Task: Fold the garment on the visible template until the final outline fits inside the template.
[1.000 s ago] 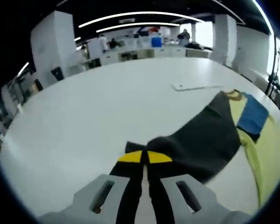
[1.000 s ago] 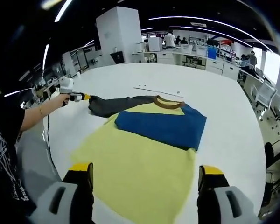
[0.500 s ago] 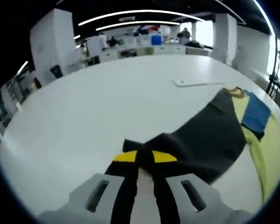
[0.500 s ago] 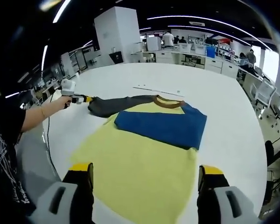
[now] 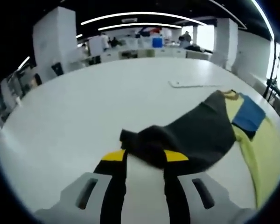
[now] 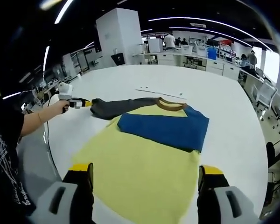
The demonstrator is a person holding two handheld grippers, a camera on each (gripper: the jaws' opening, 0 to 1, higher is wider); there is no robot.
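One sleeve point(image 6: 119, 106) toward left claw point(image 5: 145, 159)

The white table point(image 5: 84, 102) lies bare from 9 to 1 o'clock in the left gripper view, open for a pass. The dark sleeve point(image 5: 186, 135) bunches against the left tool point(image 5: 145, 161), whose jaws stand apart. A thin flat sheet point(image 5: 193, 84) lies near at 1 o'clock. In the right gripper view the garment point(image 6: 144, 158) spreads between the wide-apart jaws of the right tool point(image 6: 144, 179); bare table runs at 3 o'clock.
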